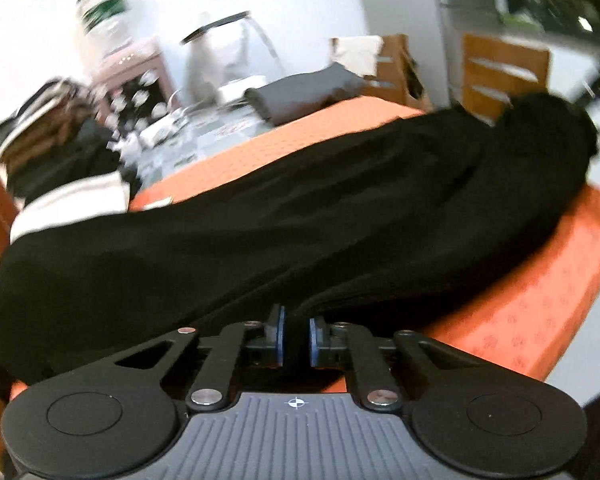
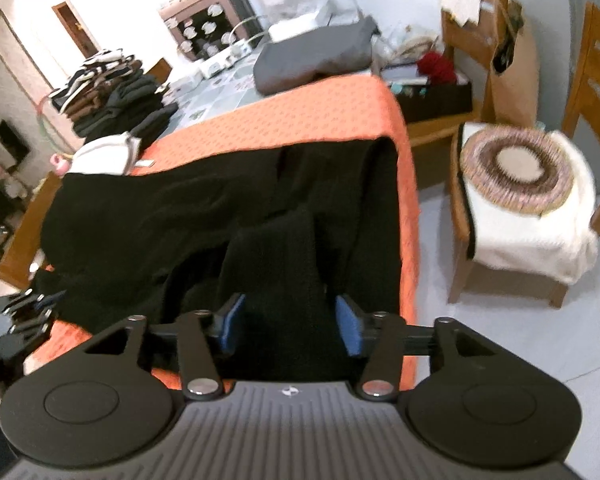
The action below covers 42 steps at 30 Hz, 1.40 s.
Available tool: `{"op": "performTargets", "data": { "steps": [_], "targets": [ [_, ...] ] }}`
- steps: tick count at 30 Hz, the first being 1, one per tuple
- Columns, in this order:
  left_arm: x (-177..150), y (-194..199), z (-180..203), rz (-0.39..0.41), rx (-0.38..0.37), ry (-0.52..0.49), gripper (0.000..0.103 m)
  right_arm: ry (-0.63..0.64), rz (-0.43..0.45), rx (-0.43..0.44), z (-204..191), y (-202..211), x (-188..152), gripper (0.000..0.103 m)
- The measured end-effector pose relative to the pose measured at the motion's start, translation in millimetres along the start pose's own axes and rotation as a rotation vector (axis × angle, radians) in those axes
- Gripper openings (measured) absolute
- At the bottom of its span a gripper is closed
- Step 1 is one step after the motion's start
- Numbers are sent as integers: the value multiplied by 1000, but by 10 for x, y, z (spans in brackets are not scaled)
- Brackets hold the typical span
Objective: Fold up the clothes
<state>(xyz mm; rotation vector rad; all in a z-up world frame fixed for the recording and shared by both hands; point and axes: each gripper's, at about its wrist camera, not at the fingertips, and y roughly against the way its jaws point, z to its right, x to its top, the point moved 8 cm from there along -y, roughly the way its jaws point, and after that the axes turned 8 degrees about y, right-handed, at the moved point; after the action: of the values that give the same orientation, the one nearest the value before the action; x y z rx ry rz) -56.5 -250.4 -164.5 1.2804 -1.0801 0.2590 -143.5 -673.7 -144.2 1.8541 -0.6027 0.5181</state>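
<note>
in the left wrist view, our left gripper (image 1: 296, 338) has its fingers drawn almost together, with a fold of the black garment (image 1: 260, 216) pinched in the narrow gap at its near edge. the garment lies long across the orange-covered bench (image 1: 540, 304), running from the near left to a bunched end at the far right. to do this well we judge the pinch should take in every layer at the edge, and the cloth should be kept taut and level with the other side so the fold lands straight. this view is smeared by motion, so the far clutter and the garment's seams are hard to read, and we cannot tell how many layers are pinched.

in the right wrist view, our right gripper (image 2: 290, 322) has its fingers set fairly wide, with a raised ridge of the same black garment (image 2: 180, 216) between them. the blue pads appear to sit against the cloth on either side, but we cannot tell whether they press it firmly. the left gripper (image 2: 28, 312) shows at the near left edge, half cut off. a stack of folded clothes (image 2: 112, 92) sits at the far left, and a chair (image 2: 524, 208) with a round mat stands to the right. black on black hides where sleeves or legs lie, so what kind of garment it is, and how far its folding has got, stay unclear.
</note>
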Motion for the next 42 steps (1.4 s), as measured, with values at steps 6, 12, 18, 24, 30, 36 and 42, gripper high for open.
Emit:
{"op": "performTargets", "data": {
  "steps": [6,12,18,24,30,36,42],
  "targets": [
    [8,53,16,4,13,37,9,-12,8,91,33,49,-306,19],
    [222,534,65,111,77,71,8,-17,158,104,-48,533,-125,7],
    [611,1332,91,259,184,138,8,29,339,122,-186,1252,216,7],
    [74,1551,370,160,214,139,8,48,253,140,-79,1263,-253,7],
    [-496,1417,711,50,255,147,8,28,118,145,11,1011,-909,7],
    [-129,1536,558,130,306,185,8,-2,182,150,-33,1203,-884,7],
    [616,1242,362,185,315,143,8,-56,265,113,6,1208,-392,6]
  ]
}}
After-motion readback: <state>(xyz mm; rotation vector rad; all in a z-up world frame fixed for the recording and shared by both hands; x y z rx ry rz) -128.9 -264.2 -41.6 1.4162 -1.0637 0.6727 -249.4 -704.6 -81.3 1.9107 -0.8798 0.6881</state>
